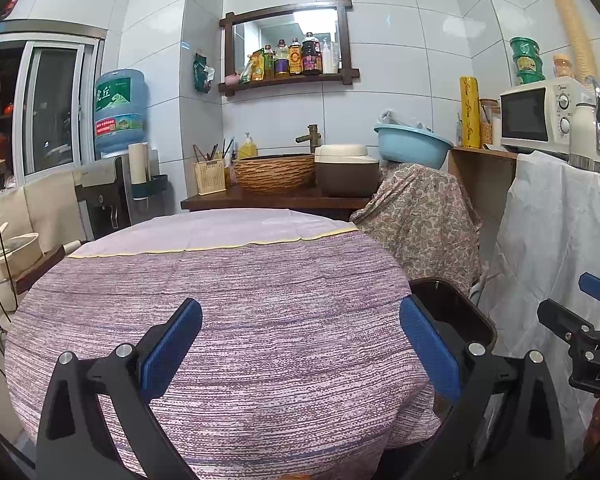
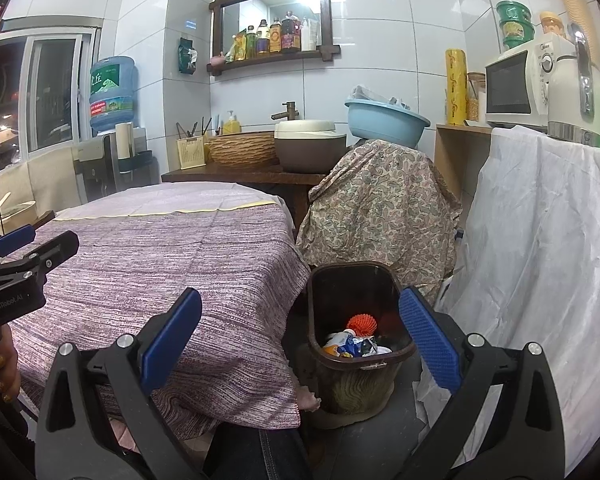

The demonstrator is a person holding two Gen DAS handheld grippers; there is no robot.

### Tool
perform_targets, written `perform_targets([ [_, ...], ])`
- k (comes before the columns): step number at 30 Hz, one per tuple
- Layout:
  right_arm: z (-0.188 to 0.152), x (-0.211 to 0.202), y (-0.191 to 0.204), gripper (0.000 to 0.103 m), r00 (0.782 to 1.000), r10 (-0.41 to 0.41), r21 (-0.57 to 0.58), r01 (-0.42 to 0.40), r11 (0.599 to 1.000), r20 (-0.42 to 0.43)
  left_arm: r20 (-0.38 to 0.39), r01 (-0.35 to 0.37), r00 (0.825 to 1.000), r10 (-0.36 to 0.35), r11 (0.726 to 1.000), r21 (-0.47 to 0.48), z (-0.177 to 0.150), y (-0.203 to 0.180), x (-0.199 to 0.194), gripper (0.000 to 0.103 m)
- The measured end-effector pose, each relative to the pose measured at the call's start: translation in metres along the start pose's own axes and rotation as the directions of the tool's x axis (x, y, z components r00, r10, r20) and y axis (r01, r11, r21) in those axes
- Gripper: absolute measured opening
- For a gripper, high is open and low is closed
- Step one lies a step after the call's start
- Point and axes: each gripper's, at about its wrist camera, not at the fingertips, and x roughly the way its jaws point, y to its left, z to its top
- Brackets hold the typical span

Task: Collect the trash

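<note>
A dark brown trash bin (image 2: 360,320) stands on the floor right of the table. Inside it lie an orange spiky ball (image 2: 362,323) and crumpled wrappers (image 2: 352,345). In the left wrist view only the bin's rim (image 1: 456,308) shows past the table edge. My right gripper (image 2: 300,340) is open and empty, above the table's right edge and the bin. My left gripper (image 1: 300,344) is open and empty over the table covered with a purple woven cloth (image 1: 228,312). The cloth (image 2: 160,264) bears no trash that I can see.
A paisley-covered object (image 2: 380,208) stands behind the bin. A white sheet (image 2: 540,260) hangs at the right under a microwave (image 2: 520,84). A wooden counter (image 1: 276,200) behind the table holds a basket, a pot and a blue basin (image 1: 412,144). A water dispenser (image 1: 116,152) stands at the left.
</note>
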Motion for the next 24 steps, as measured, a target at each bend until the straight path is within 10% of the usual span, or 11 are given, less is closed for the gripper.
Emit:
perform_targets([
  [24,-0.0028,0.0025,0.0002,0.098,1.0,0.002,0.003,-0.002,1.0,-0.005,0.004,0.002,1.0,-0.002,1.0,-0.006,-0.0052,-0.0046,0.0017,0.098],
])
